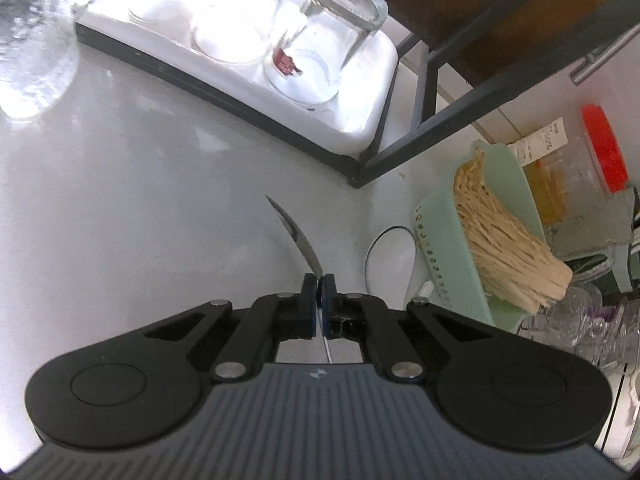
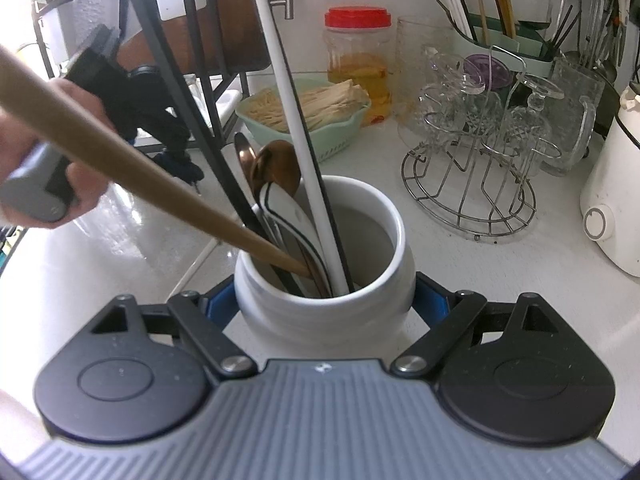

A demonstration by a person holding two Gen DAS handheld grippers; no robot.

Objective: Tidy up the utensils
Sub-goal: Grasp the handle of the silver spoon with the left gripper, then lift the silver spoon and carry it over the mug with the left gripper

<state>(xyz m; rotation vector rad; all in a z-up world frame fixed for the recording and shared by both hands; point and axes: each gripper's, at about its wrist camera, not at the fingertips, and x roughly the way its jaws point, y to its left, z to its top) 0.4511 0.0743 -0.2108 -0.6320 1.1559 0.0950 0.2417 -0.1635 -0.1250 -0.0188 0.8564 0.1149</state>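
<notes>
My left gripper [image 1: 319, 280] is shut on a thin metal utensil [image 1: 298, 236], seen edge-on, whose curved pointed end sticks out ahead over the white counter [image 1: 140, 200]. My right gripper [image 2: 326, 304] is shut on a white ceramic utensil crock [image 2: 320, 320], one blue pad on each side of it. In the crock stand a wooden handle [image 2: 120, 160], copper spoons [image 2: 280, 160], a white black-edged utensil [image 2: 288, 216] and a long white rod [image 2: 296, 120]. In the right wrist view a hand [image 2: 24, 148] holds the left gripper [image 2: 186, 170] left of the crock.
A white tray [image 1: 360, 128] with upturned glasses [image 1: 328, 40] sits ahead beside a black rack frame [image 1: 432, 136]. A green basket of pale sticks [image 2: 332, 120], a red-lidded jar [image 2: 358, 64], a wire glass stand [image 2: 472, 184] and a white appliance [image 2: 616, 200] crowd the counter.
</notes>
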